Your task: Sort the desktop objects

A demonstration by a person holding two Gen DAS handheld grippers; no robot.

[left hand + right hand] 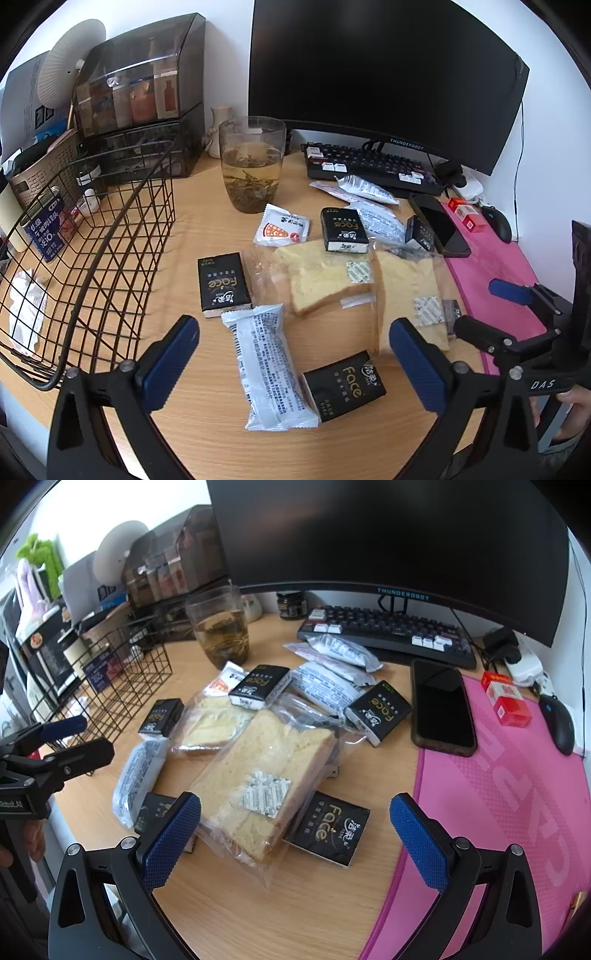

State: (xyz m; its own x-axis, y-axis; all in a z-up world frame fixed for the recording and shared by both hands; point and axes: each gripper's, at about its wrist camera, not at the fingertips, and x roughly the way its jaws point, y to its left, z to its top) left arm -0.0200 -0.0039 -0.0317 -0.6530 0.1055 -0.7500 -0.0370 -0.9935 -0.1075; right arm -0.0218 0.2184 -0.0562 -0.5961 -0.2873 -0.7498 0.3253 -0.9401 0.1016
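Several black "Face" tissue packs point(223, 284) point(327, 827), two bagged bread slices point(325, 277) point(258, 779) and several white snack packets point(266, 365) point(138, 775) lie scattered on the wooden desk. A black wire basket point(110, 251) point(122, 686) stands at the left with a white packet inside. My left gripper point(295, 358) is open and empty above a white packet and a tissue pack. My right gripper point(295, 838) is open and empty above the nearer bread slice; it also shows in the left wrist view point(491, 306).
A glass of tea point(253, 162) point(221, 627) stands behind the pile. A keyboard point(388, 631), monitor point(388, 535), phone point(441, 705), red box point(506, 698) and mouse point(561, 723) sit at the back right. A pink mat point(498, 794) covers the right side. A dark organizer point(140, 99) stands at the back left.
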